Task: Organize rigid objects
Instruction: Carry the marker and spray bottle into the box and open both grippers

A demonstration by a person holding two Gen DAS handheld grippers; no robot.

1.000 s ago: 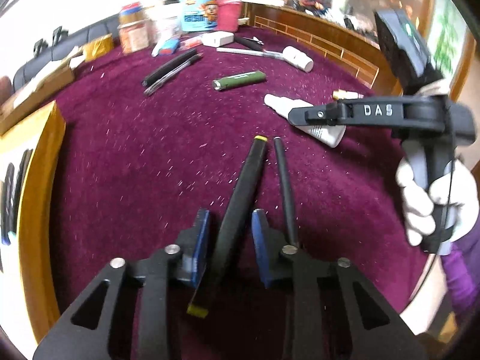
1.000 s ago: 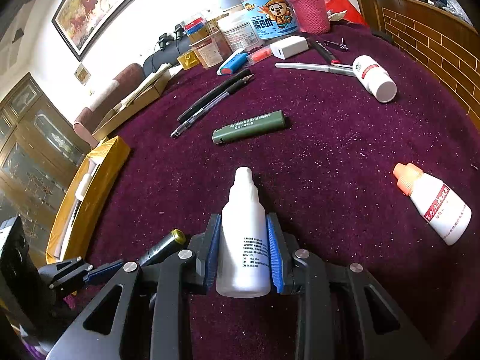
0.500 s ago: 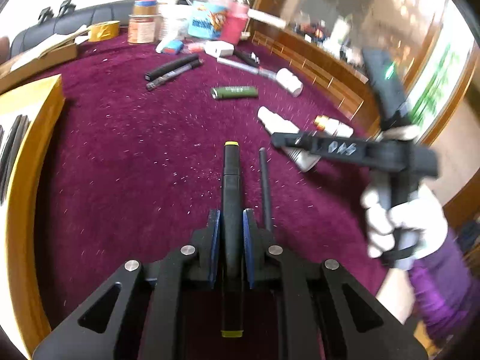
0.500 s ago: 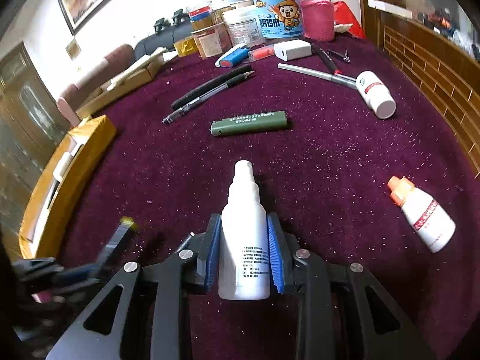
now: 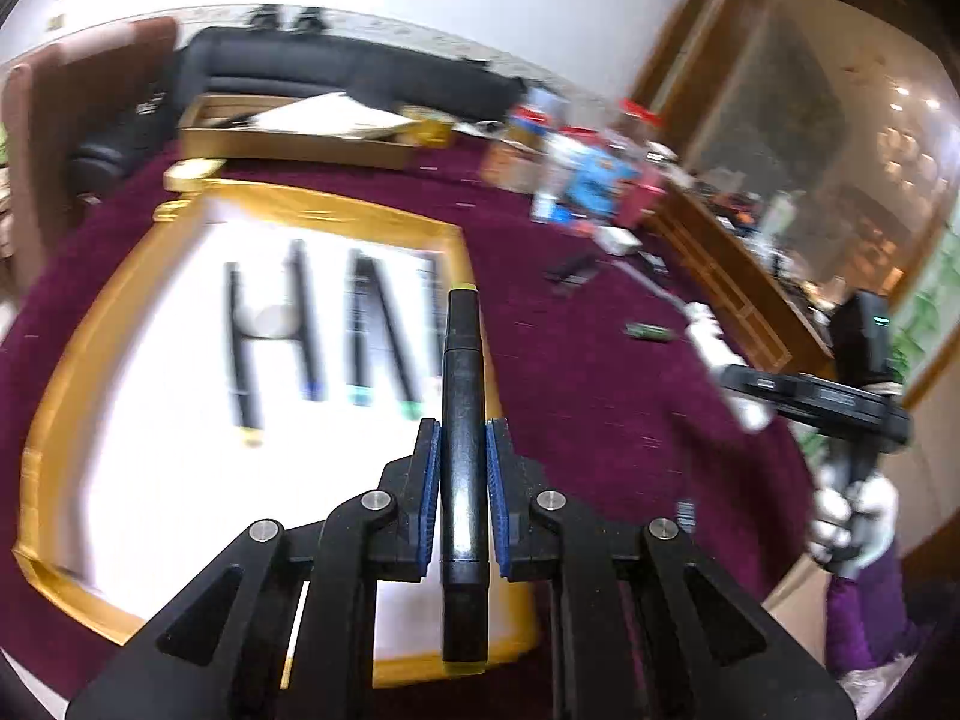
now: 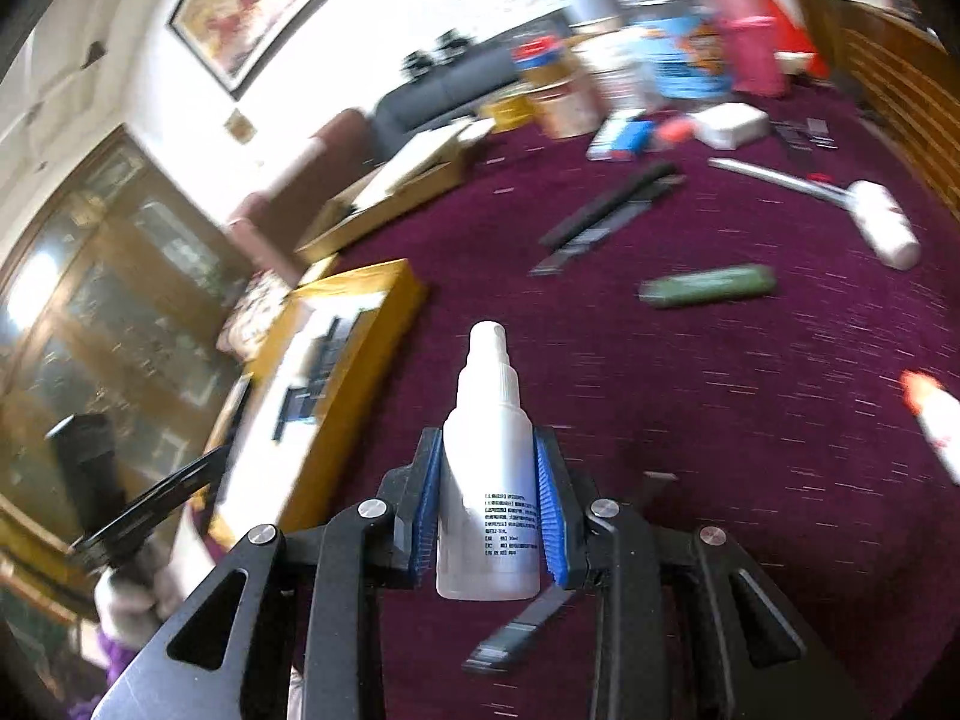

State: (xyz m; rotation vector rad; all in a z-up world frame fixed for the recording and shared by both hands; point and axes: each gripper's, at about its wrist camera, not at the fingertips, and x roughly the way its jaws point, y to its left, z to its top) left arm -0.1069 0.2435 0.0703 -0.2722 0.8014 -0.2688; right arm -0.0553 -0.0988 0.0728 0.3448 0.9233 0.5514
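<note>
My left gripper point(image 5: 462, 450) is shut on a black marker with yellow ends point(image 5: 461, 420) and holds it in the air over the right edge of a gold-rimmed tray point(image 5: 54, 384). Several black pens point(image 5: 306, 330) lie side by side on the tray's white floor. My right gripper point(image 6: 487, 462) is shut on a white spray bottle point(image 6: 487, 480), lifted above the purple cloth. The tray also shows in the right wrist view point(image 6: 372, 324), to the left of the bottle. A black pen point(image 6: 516, 630) lies on the cloth under the right gripper.
On the purple cloth point(image 6: 750, 420) lie a green lighter point(image 6: 708, 285), black pens point(image 6: 612, 210), a white bottle point(image 6: 882, 228) and an orange-capped bottle point(image 6: 936, 420). Jars and boxes point(image 6: 678, 60) crowd the far edge. A cardboard box point(image 5: 288, 132) stands behind the tray.
My left gripper has lifted the yellow-ended marker off the cloth and swung left over the tray. My right gripper has risen with the spray bottle and turned left.
</note>
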